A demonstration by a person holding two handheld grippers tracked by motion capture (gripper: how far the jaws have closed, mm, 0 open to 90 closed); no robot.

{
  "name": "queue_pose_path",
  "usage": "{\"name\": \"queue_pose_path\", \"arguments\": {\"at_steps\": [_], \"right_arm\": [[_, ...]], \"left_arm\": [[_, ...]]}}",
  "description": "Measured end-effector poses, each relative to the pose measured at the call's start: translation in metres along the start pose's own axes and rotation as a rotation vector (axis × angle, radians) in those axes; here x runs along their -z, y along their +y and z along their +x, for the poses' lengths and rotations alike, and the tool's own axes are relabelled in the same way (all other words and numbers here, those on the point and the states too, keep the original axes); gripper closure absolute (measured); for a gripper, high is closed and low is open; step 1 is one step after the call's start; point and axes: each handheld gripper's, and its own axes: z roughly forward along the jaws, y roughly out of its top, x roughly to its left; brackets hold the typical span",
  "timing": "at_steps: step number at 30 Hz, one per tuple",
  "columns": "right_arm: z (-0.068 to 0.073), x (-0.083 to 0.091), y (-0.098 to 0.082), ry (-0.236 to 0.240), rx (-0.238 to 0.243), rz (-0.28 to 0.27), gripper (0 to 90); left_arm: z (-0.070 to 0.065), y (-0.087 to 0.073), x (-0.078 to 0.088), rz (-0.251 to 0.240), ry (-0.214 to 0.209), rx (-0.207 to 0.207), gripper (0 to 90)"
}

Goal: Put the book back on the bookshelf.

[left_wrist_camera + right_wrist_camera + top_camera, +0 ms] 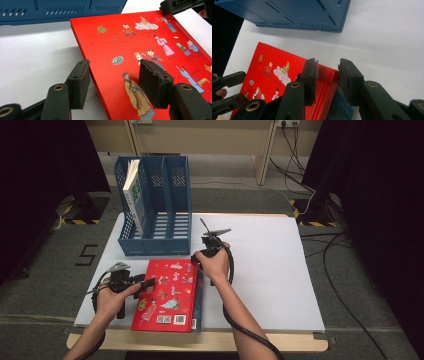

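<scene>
Lying flat near the front edge of the white table (280, 270), the red book (167, 295) has its long axis running from the person toward the blue file rack (155, 215) behind it, and a darker blue-green book (342, 105) peeks out from under its right side. Both grippers flank it: the left gripper (142, 285) sits at the left long edge, about midway along, its jaws apart and straddling that edge without pressing, one pad over the cover and one over the table, as the left gripper view shows (112, 85). The right gripper (327, 80) is at the far right corner, by the spine; its jaws stand either side of the spine edge with a visible gap, so they are not yet clamped. That corner seems the likelier place for a lift, since the right hand is nearer the rack, where a white book (134, 195) already stands in the leftmost slot.
</scene>
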Motion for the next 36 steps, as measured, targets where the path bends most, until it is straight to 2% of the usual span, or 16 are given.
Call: {"name": "queue_pose_path", "arguments": {"at_steps": [4,13,16,17,19,20,23,25,27,36], "right_arm": [[0.001,0.004,0.001,0.011,-0.002,-0.015,70.5],[0.005,0.011,0.005,0.024,0.007,-0.021,73.3],[0.005,0.012,0.005,0.027,0.001,-0.024,73.7],[0.005,0.013,0.005,0.027,0.001,-0.025,73.8],[0.006,0.013,0.005,0.029,0.0,-0.028,74.1],[0.006,0.014,0.005,0.031,-0.003,-0.031,74.3],[0.007,0.015,0.006,0.028,0.004,-0.036,74.4],[0.008,0.017,0.007,0.024,0.003,-0.041,74.6],[0.008,0.018,0.008,0.019,0.008,-0.045,74.6],[0.011,0.024,0.01,0.01,0.002,-0.057,74.4]], "left_arm": [[0.002,0.0,0.001,-0.006,-0.004,0.012,43.7],[0.004,0.003,0.007,-0.033,0.008,0.008,52.0],[0.006,0.005,0.012,-0.062,0.049,0.014,56.7],[0.008,0.005,0.014,-0.073,0.078,0.017,59.2],[0.01,0.005,0.017,-0.064,0.16,-0.024,67.5],[0.012,0.004,0.017,-0.032,0.205,-0.055,70.5],[0.014,-0.001,0.015,0.018,0.196,-0.055,76.6],[0.011,-0.003,0.012,0.036,0.166,-0.056,77.0],[0.008,-0.003,0.009,0.051,0.152,-0.068,76.5],[0.002,-0.001,0.004,0.074,0.179,-0.131,77.4]]}}
